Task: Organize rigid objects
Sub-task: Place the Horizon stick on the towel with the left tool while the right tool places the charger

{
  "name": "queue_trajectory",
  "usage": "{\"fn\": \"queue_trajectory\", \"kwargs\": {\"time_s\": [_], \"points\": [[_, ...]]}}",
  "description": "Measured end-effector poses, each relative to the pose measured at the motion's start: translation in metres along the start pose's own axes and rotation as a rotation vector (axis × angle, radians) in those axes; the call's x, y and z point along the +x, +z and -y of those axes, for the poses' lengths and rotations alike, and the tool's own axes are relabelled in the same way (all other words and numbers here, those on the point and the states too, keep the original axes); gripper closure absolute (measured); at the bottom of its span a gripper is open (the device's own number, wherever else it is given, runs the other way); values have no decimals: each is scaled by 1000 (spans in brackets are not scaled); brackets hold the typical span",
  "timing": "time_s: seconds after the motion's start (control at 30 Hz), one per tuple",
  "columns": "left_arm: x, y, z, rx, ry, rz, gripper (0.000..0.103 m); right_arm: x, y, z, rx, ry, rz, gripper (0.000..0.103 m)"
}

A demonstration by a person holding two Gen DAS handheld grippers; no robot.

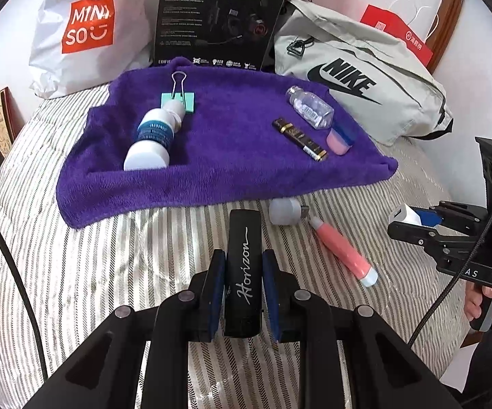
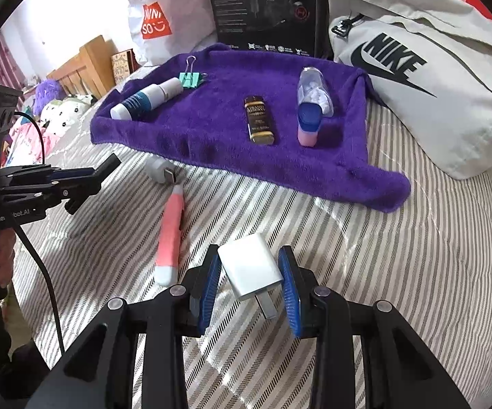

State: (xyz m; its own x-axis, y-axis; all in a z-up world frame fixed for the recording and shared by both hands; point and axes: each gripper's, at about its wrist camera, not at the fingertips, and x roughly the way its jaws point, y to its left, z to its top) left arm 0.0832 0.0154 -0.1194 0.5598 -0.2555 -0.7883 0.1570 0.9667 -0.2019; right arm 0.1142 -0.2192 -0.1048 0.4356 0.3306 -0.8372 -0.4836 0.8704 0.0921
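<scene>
The left gripper [image 1: 242, 293] is clamped on a black case [image 1: 244, 272] lettered "Horizon". The right gripper [image 2: 251, 283] pinches a white charger [image 2: 251, 269], prongs pointing back. Beyond both jaws lies a purple towel [image 1: 225, 156]; behind it stand a "MINISO" bag [image 1: 85, 24] and "NIKE" pouch [image 1: 358, 78], partly cut off.

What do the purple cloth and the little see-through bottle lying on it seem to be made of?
The purple cloth looks like soft terry or microfibre: its surface is fuzzy, matte and dented. The clear bottle is probably glossy transparent plastic, though glass can't be ruled out; white pieces show through its wall.
</scene>
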Motion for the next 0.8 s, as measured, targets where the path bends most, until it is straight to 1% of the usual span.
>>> {"fn": "queue_trajectory", "kwargs": {"time_s": [0.07, 0.13, 0.3, 0.43, 0.63, 0.8], "points": [[-3, 4, 0, 1, -4, 5, 82, -2, 5, 0, -5, 3, 5, 69], [-5, 10, 1, 6, 9, 14, 82, -5, 11, 0, -9, 5, 16, 69], [-8, 25, 2, 9, 4, 25, 82, -15, 35, 1, -26, 20, 53, 69], [-8, 40, 1, 14, 9, 34, 82, -16, 54, 4, -30, 15, 67, 69], [-2, 63, -6, 2, 12, 40, 82, -2, 88, 11, -30, 15, 68, 69], [3, 76, -15, -16, 17, 44, 82, 22, 118, 17, -24, 21, 66, 69]]}}
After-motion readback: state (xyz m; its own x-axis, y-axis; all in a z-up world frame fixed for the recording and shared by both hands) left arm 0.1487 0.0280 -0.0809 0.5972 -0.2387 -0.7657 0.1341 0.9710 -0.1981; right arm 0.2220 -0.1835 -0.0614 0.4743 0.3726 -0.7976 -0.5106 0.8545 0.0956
